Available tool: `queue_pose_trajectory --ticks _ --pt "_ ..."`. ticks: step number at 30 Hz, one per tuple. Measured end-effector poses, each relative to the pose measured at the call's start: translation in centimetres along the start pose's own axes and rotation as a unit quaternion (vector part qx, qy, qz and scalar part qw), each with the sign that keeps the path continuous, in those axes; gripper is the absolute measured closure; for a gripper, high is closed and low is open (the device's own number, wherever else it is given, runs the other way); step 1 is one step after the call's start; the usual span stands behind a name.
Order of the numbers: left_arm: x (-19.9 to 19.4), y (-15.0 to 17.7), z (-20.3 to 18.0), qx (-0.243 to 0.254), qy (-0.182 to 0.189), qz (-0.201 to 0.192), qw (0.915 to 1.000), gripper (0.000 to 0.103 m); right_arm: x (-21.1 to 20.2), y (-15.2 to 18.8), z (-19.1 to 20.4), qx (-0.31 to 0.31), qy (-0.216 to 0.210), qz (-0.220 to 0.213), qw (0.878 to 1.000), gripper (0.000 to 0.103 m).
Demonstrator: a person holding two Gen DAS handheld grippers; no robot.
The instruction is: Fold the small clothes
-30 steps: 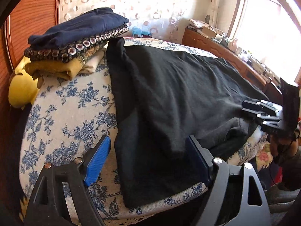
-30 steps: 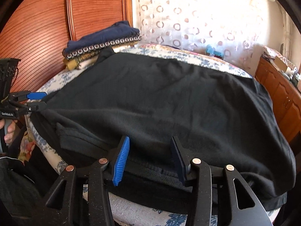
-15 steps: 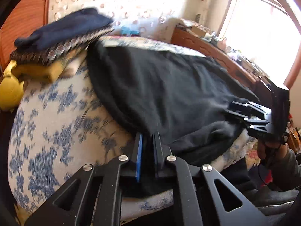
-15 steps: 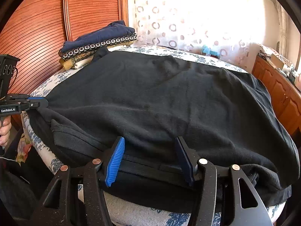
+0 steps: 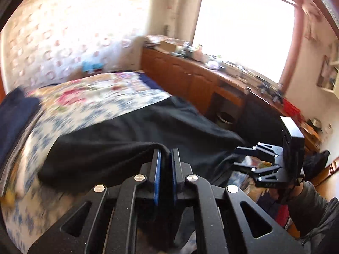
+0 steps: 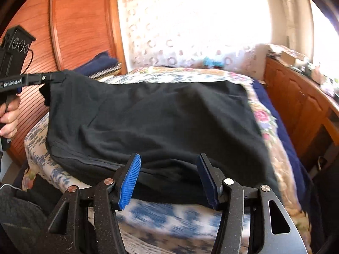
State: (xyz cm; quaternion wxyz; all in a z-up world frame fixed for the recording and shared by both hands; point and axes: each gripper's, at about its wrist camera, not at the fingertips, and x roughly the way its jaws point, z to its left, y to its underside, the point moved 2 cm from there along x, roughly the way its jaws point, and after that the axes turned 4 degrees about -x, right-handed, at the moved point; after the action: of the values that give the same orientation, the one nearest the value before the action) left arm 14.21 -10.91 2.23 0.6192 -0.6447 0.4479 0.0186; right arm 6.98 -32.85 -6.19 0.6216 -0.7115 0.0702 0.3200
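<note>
While my left gripper (image 5: 164,154) pinches a fold of the black garment (image 5: 131,148) between its blue pads, that corner hangs raised off the bed (image 5: 84,105) — the cloth drapes away from the tips down onto the floral bedspread. From the right wrist view I see the same pinch at the upper left: the left gripper (image 6: 53,78) holds the garment's (image 6: 161,118) corner aloft, with a hand (image 6: 9,118) wrapped around its handle below.

My right gripper (image 6: 169,173) has its jaws apart, and they have just been opening a little further; the garment's near hem lies between the blue pads, but the pads do not press on it. Across the bed, the left wrist view shows the right gripper (image 5: 241,156) at the garment's far edge with its fingers spread.

The garment covers most of the near end of the bed. A stack of folded clothes (image 6: 101,65) sits by the wooden headboard (image 6: 80,25) — dark blue on top. A wooden cabinet (image 6: 300,101) runs along the wall at the right, below the bright window (image 5: 243,25).
</note>
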Motion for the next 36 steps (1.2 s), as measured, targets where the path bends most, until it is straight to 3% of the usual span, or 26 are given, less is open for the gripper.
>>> queue_pose_trajectory --ticks 10,17,21,22,26,28,31,36 --pt "6.8 -6.3 -8.8 0.067 0.06 0.027 0.9956 0.093 -5.1 3.2 -4.2 0.045 0.036 -0.023 0.998 0.045" --pt "10.6 -7.3 -13.5 0.11 0.075 0.06 0.9893 0.093 -6.8 4.8 -5.3 0.065 0.046 -0.024 0.997 0.045" --pt "11.9 -6.6 -13.6 0.115 0.074 0.074 0.9878 0.093 -7.3 5.1 -5.4 0.072 0.05 -0.021 0.996 0.045" --pt "12.0 -6.6 -13.6 0.117 0.076 0.076 0.9873 0.09 -7.4 5.2 -6.0 0.074 0.05 -0.021 0.996 0.045" --pt "11.1 -7.3 -12.5 0.111 0.068 0.059 0.9898 0.058 -7.5 4.9 -6.6 0.078 0.052 -0.016 0.995 0.045" --pt "10.7 -7.6 -11.2 0.103 0.066 0.048 0.9913 0.054 -7.5 4.5 -6.4 0.074 0.054 -0.015 0.996 0.045" --pt "10.0 -7.7 -8.1 0.083 0.048 0.035 0.9948 0.028 -6.9 3.6 -6.3 0.066 0.052 -0.015 0.996 0.045" --pt "9.0 -6.8 -2.5 0.063 -0.008 0.024 0.9977 0.025 -5.1 1.2 -6.0 0.045 0.044 -0.015 0.998 0.045"
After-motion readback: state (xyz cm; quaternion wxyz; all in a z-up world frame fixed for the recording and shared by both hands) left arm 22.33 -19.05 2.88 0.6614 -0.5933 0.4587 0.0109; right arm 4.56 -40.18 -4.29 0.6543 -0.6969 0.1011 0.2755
